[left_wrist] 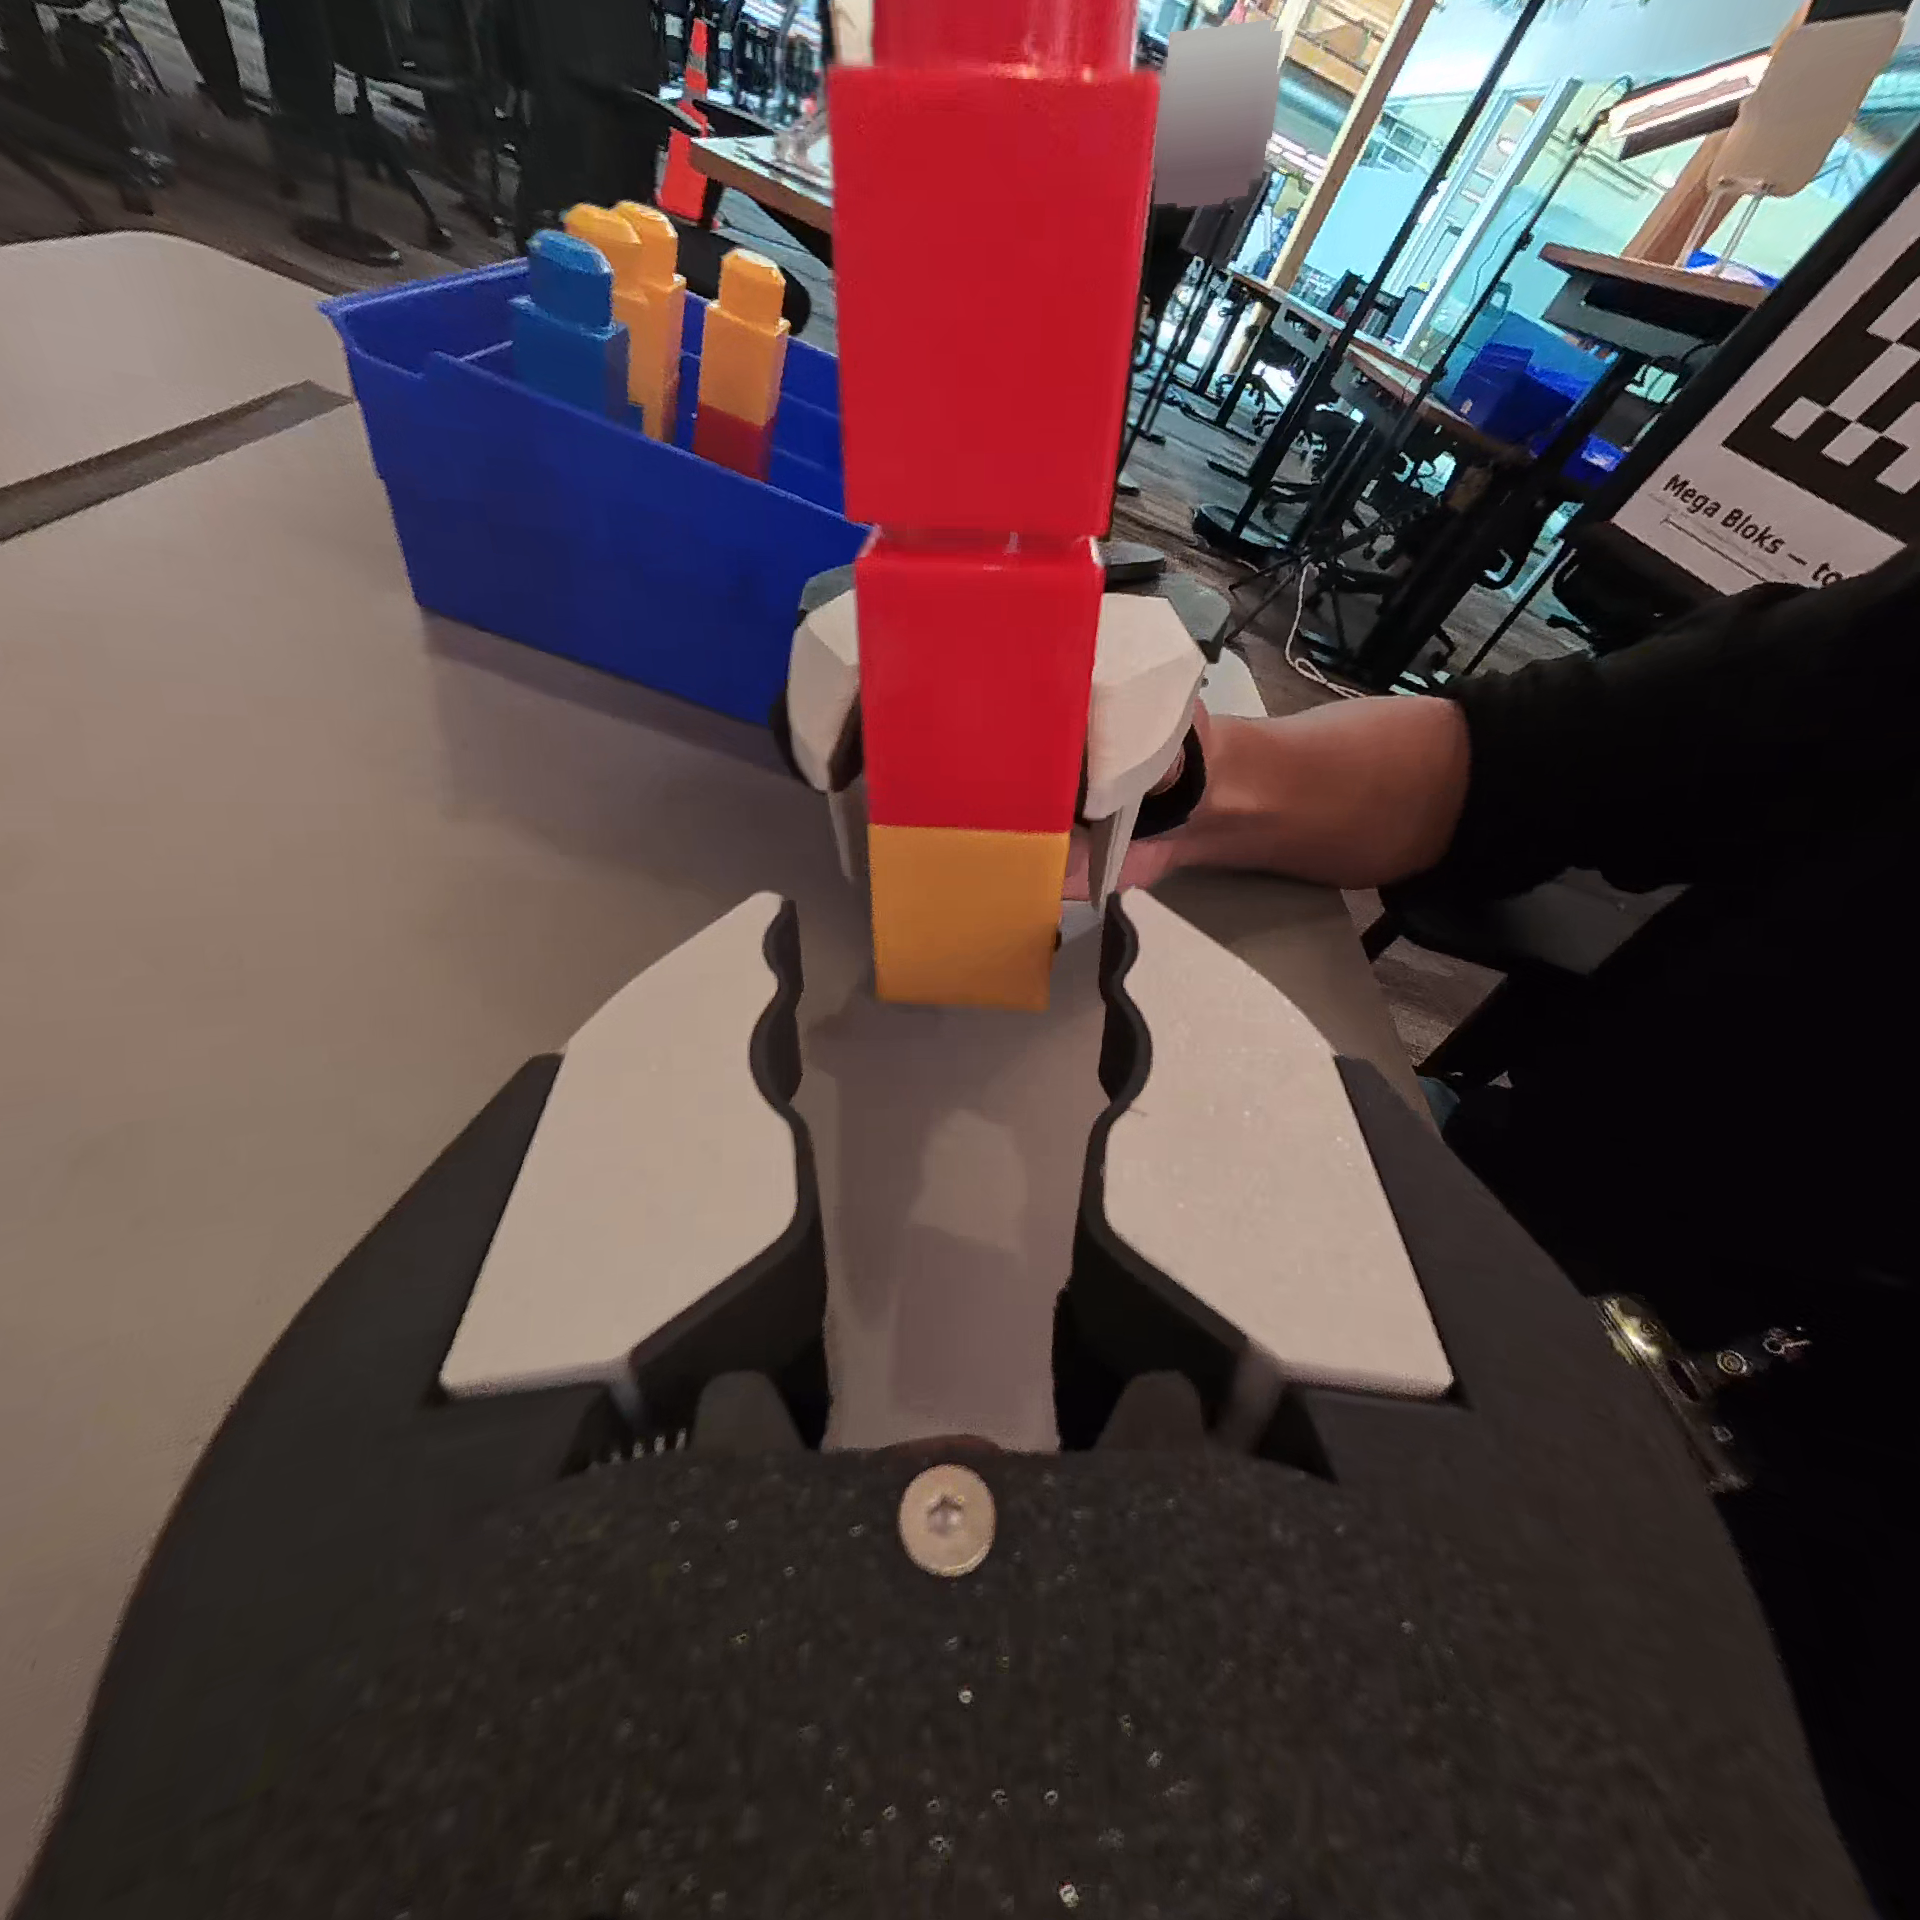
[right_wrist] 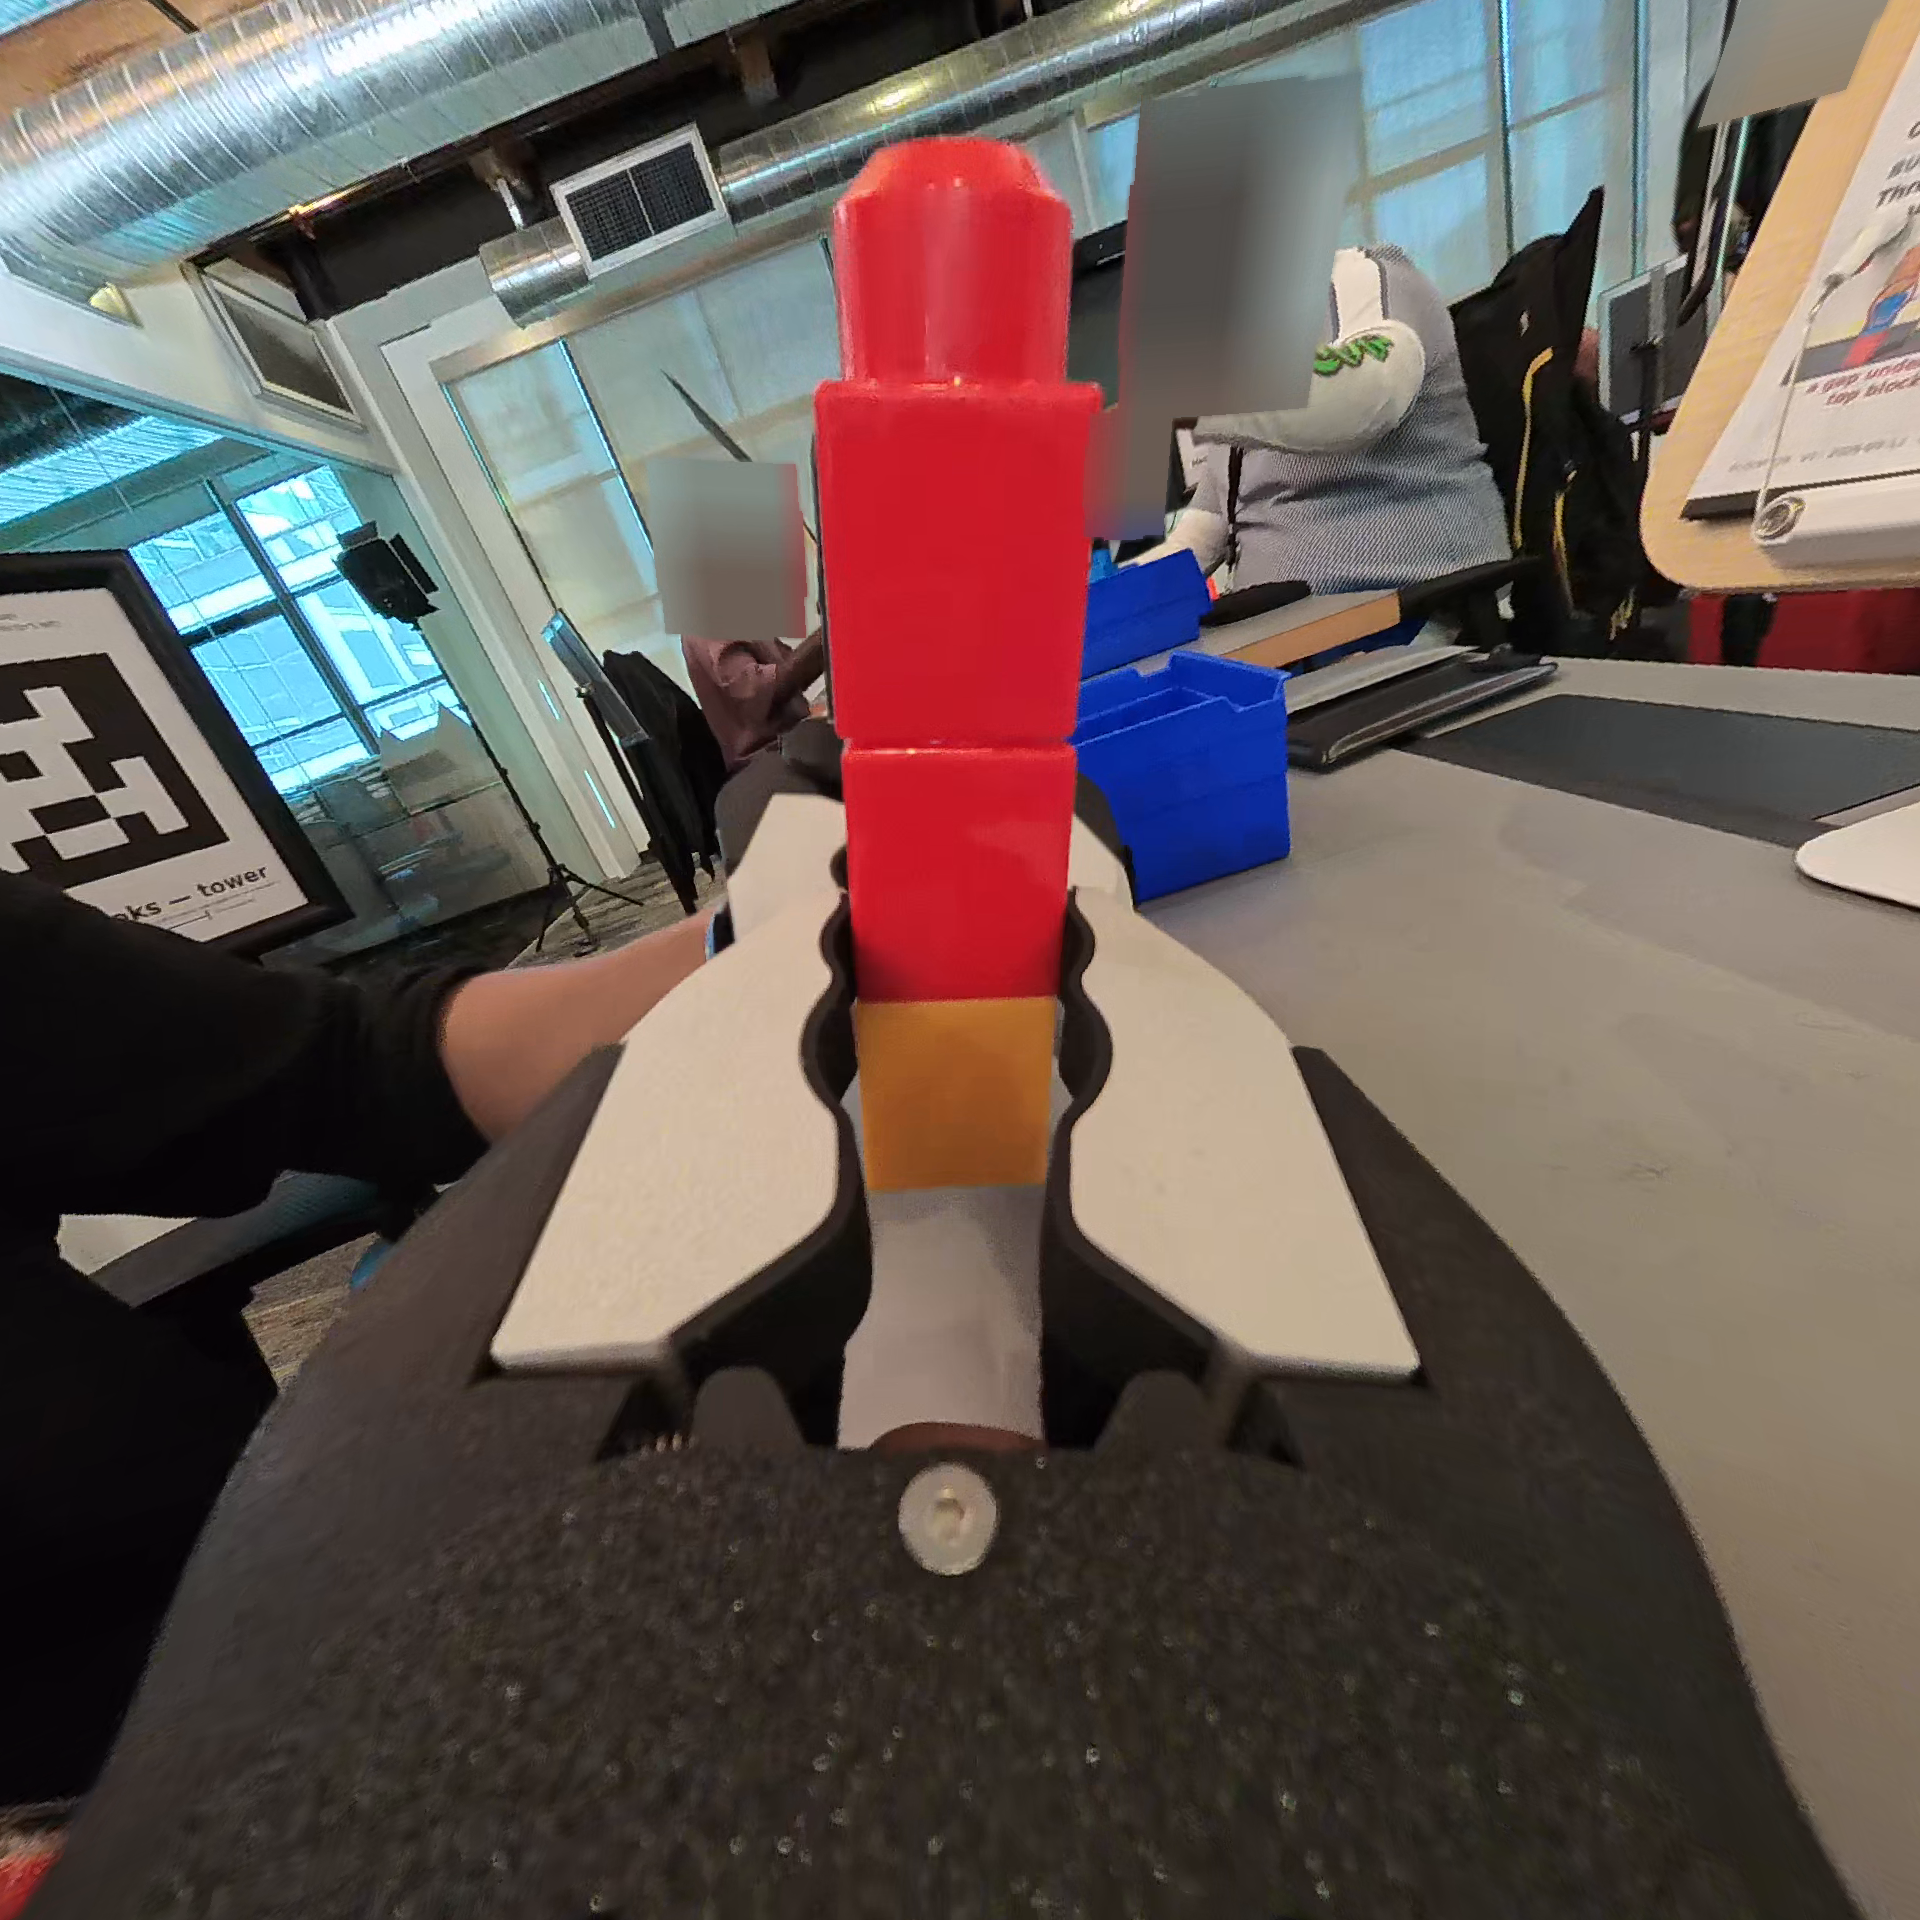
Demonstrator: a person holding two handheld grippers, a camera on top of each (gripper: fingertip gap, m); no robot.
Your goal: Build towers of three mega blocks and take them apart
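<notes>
A tower of three blocks stands upright on the grey table: a yellow block at the bottom, a red block in the middle and a red block on top. My left gripper is open, its fingertips level with the yellow block's near face and apart from it. My right gripper is shut on the tower from the opposite side, pads on the middle red block and the yellow block. Its white fingers show behind the tower in the left wrist view.
A blue bin with several blue, yellow and red blocks standing in it sits on the table behind and left of the tower. Another blue bin stands farther off. The table edge is close by, with a marker board and a person's arm beyond it. Less than 4 cm separates the two grippers' tips.
</notes>
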